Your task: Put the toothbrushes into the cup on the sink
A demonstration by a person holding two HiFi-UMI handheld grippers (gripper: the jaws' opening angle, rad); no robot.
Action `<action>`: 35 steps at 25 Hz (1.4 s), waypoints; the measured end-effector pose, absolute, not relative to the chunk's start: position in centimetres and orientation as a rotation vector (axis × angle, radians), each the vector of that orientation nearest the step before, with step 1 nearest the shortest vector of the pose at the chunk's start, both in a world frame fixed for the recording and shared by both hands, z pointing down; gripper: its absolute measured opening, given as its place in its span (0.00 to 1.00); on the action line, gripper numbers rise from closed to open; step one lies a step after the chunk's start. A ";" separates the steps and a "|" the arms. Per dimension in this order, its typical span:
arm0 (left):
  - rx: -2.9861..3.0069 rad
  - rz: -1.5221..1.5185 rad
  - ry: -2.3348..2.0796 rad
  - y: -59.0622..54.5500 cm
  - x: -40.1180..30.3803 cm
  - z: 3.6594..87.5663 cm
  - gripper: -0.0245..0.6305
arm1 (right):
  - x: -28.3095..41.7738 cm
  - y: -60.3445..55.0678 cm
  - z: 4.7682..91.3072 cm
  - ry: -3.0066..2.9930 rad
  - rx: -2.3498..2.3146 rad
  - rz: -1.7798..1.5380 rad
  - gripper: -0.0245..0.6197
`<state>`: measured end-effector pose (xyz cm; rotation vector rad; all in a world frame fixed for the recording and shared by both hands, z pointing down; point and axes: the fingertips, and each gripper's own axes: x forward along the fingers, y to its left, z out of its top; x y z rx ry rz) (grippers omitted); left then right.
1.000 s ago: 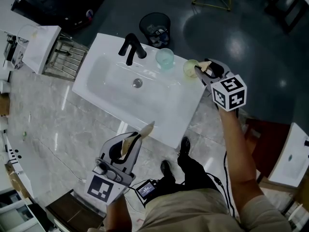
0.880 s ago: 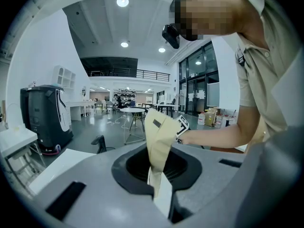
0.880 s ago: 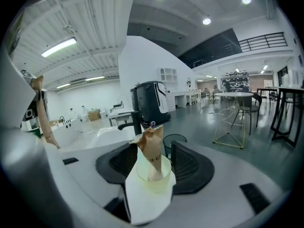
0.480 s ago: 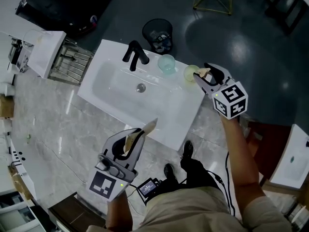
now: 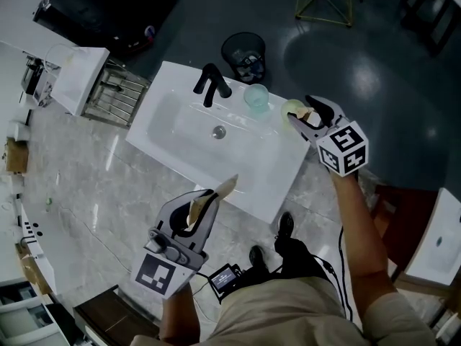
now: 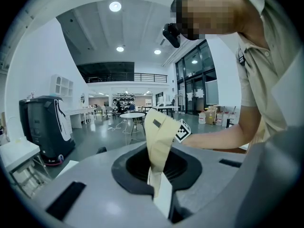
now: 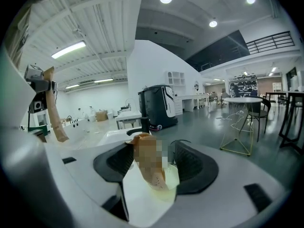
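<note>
At the sink's (image 5: pixel 268 193) far right corner, our right gripper's (image 5: pixel 300 109) jaws have just been opening, now wide around the toothbrush (image 7: pixel 148 167) standing in the yellow cup (image 5: pixel 289 107), freeing it to rest there. Our left gripper (image 5: pixel 197 205) clamps the second toothbrush (image 5: pixel 220 190) by the near edge, ready to follow.

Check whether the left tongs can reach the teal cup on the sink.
Probably yes: left tongs hover off the sink's near edge; only bare basin lies before the teal cup.
</note>
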<state>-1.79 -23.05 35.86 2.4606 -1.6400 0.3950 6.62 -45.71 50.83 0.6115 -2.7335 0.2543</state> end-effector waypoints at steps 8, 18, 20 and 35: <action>2.464 0.373 -1.636 -22.5 -2.1 35.8 0.09 | 6.8 -46.7 53.9 -2.610 0.643 0.425 0.46; 2.452 0.366 -1.648 -21.5 -2.9 35.8 0.09 | 7.1 -44.8 55.1 -2.582 0.705 0.447 0.52; 2.453 0.362 -1.649 -21.4 -3.0 35.7 0.09 | 7.3 -44.8 54.0 -2.595 0.738 0.382 0.52; 2.563 0.374 -1.659 -22.3 -2.0 30.7 0.09 | 10.1 -39.3 42.5 -2.742 0.812 0.157 0.52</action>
